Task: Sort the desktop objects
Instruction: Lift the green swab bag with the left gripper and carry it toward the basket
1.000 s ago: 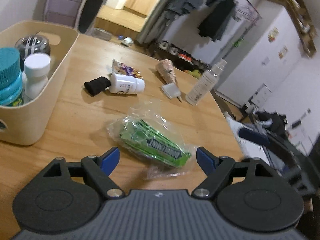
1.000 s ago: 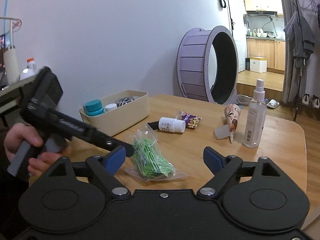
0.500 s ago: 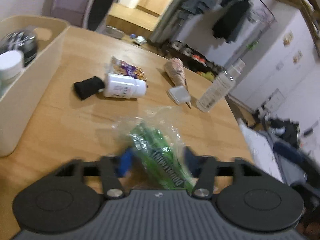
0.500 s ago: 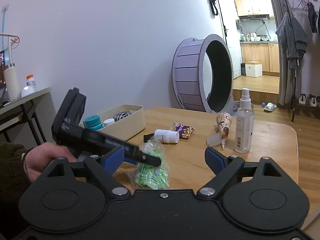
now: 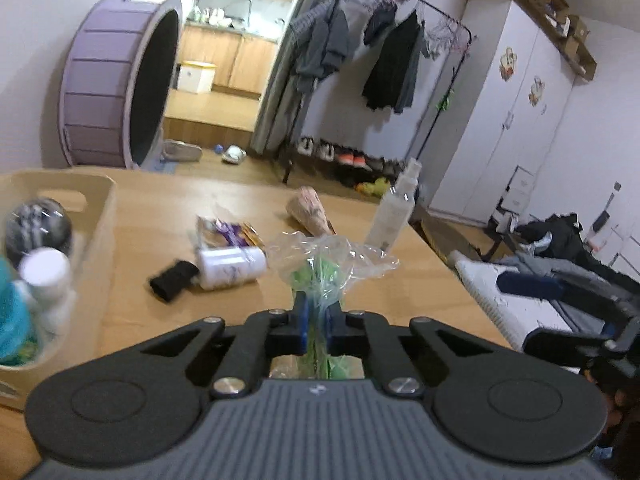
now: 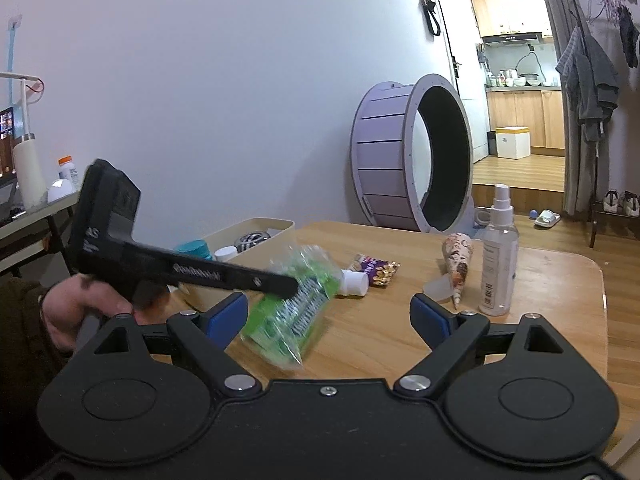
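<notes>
A: What changed? A second ago the left hand-held gripper (image 5: 316, 326) was spread wide over the green gum pack (image 6: 294, 300), which lay flat on the desk (image 6: 540, 280).
B: Now its jaws are pressed onto the pack's clear wrapper and the pack is off the wood, hanging tilted. The right wrist view shows it mid-air, just in front of the beige bin (image 6: 264, 236).
A: Right hand-held gripper (image 6: 328, 316)?
B: Spread, nothing between the blue pads, held back over the near edge of the desk.
A: So pick done, carry in progress?
B: Looks like it. Drop into the bin is likely next; the bin already holds a teal-lidded jar (image 5: 12, 320), a white-capped bottle (image 5: 46, 276) and a dark ball (image 5: 38, 228).
A: Left to sort?
B: White pill bottle (image 5: 232, 266), black item (image 5: 172, 284), purple snack pack (image 5: 226, 232), patterned cone (image 5: 310, 212), spray bottle (image 5: 394, 212), all on the desk.
A: Risk?
B: Grip seems to be on loose film, could slip.
</notes>
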Tool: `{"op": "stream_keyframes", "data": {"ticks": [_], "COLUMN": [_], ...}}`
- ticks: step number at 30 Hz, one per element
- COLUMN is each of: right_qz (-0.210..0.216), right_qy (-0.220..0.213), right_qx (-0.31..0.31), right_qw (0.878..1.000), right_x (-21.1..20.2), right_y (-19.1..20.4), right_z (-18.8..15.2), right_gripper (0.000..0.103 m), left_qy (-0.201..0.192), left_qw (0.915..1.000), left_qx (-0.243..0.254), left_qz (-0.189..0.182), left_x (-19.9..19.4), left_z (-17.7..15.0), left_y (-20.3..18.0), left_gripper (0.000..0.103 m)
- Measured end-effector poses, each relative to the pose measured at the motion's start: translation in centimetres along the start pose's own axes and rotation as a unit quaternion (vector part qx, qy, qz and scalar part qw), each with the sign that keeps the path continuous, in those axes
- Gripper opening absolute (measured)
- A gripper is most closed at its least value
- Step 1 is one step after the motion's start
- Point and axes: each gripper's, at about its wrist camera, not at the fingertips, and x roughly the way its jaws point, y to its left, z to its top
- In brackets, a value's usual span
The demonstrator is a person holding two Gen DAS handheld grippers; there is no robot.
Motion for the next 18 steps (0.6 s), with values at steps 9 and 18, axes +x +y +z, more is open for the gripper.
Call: {"op": "stream_keyframes", "data": {"ticks": [9, 18], "right_qz": [0.018, 0.036], "right_qy": [-0.004, -0.011], "right_qx": [0.0, -0.003], "right_qw": [1.0, 0.999], "right_x": [2.0, 3.7], "right_y": [1.7, 3.4], "right_z": [0.1, 0.3], "right_gripper": [0.088, 0.088], "left_qy": [-0.07, -0.095], "left_qw": [0.9963, 0.98], "left_qx": [0.014, 0.051], "left_qz": [0.048, 0.167], "left_x": [-6.2, -8.3], "left_z": [4.1, 7.6], "left_y": [3.0, 7.3], "left_gripper": [0.007, 0.007]}}
